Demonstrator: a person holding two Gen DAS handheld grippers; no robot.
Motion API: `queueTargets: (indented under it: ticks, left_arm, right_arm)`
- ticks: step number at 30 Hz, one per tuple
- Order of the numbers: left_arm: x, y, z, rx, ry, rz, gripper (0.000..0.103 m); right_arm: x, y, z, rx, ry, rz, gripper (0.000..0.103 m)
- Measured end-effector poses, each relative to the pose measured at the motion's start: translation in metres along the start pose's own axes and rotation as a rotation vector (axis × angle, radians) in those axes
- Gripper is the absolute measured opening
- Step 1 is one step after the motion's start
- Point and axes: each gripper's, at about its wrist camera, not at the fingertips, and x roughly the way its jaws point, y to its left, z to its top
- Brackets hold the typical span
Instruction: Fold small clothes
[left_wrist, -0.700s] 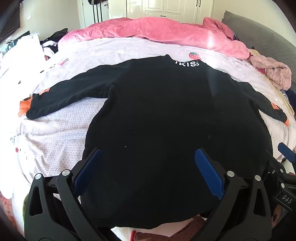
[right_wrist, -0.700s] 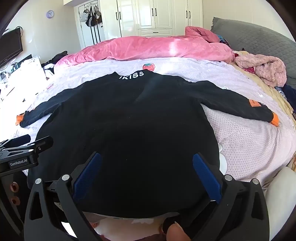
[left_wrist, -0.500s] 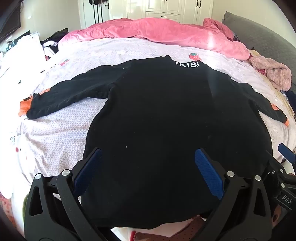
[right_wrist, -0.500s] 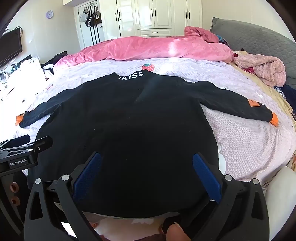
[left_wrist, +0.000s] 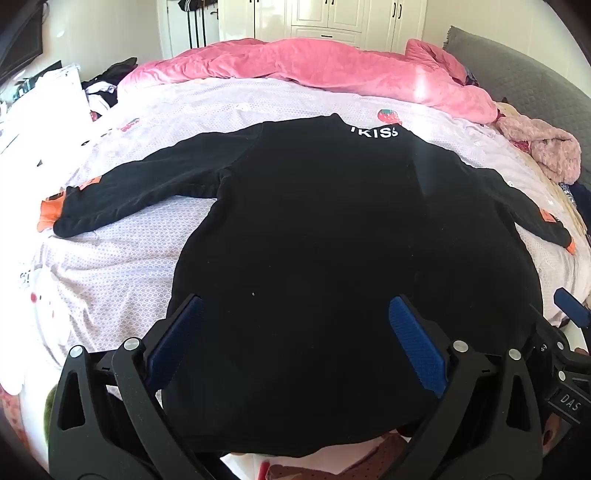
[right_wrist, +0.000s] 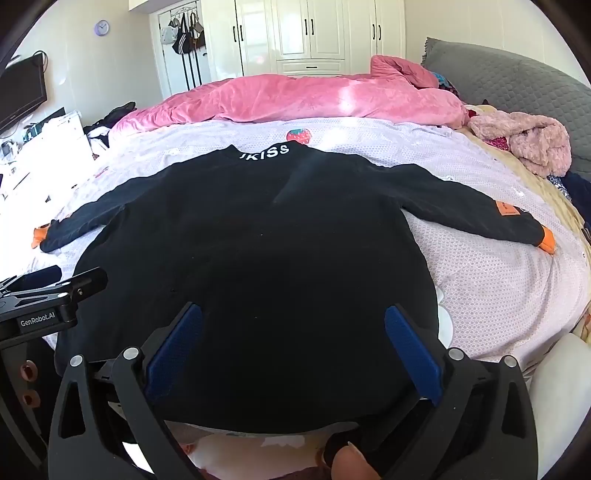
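A small black long-sleeved top (left_wrist: 332, 229) (right_wrist: 258, 240) lies flat on the bed, sleeves spread wide, with white "KISS" lettering at the collar (left_wrist: 375, 132) (right_wrist: 264, 151) and orange cuffs (left_wrist: 50, 212) (right_wrist: 546, 240). My left gripper (left_wrist: 293, 328) hovers wide open above the hem on the left side, with nothing between its blue pads (left_wrist: 413, 347). Over the hem's right side my right gripper (right_wrist: 291, 332) stands wide open too, touching nothing. Each gripper's black body shows at the edge of the other's view.
The top rests on a pale lilac patterned sheet (right_wrist: 498, 280). A pink quilt (right_wrist: 295, 99) is bunched along the far side. A fluffy pink garment (right_wrist: 524, 140) lies at the right by a grey headboard (right_wrist: 517, 81). White wardrobes (right_wrist: 310, 33) stand behind; cluttered furniture sits at the left.
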Motion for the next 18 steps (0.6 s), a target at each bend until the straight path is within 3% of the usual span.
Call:
queueTargets:
  ticks: [18]
  left_arm:
    - [-0.0002,0.0014,0.0002,-0.001,-0.004,-0.003,0.094]
  right_arm:
    - [0.0004,-0.0004,-0.0004,0.001,0.005,-0.002,0.099]
